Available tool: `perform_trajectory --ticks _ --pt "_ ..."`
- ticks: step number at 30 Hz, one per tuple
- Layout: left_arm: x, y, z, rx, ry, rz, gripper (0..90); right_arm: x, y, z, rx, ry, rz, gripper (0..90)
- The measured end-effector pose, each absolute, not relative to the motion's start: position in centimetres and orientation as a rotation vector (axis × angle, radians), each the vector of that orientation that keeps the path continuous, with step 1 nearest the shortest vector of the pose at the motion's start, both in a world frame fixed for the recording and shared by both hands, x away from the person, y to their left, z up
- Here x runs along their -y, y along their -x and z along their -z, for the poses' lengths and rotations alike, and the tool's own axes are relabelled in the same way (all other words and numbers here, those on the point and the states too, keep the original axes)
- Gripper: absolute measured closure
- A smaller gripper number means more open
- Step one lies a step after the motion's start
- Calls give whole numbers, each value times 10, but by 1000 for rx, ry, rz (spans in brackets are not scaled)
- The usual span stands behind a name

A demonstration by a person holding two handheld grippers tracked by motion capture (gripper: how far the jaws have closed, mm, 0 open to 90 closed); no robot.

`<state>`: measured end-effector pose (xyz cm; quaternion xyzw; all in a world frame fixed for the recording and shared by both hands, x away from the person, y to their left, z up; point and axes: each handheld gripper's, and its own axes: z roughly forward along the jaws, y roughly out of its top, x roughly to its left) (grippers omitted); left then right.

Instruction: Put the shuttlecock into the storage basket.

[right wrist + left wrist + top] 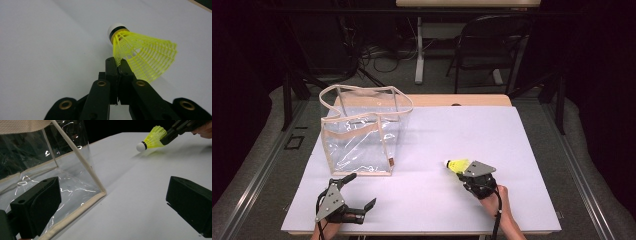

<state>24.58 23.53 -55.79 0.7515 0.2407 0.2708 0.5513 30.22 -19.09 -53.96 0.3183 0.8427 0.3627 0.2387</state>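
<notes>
i have the yellow shuttlecock (142, 53) pinched by the edge of its mesh skirt in my right gripper (117, 62), fingers closed almost flat on it. it hangs just off the desk (512, 135), well to the right of the clear bag (362, 132), white cork tip pointing toward the bag. it looks feather-light and the skirt springy and easy to crush, so i judge a gentle hold near the cork safer. my left gripper (360, 190) rests just in front of the bag, fingers wide apart and empty.
</notes>
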Motion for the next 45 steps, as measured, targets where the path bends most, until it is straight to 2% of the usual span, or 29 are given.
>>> perform_trajectory --ticks 45 --pt "-236 -246 558 -576 -1777 -648 0 195 -293 495 -2255 -835 -1057 890"
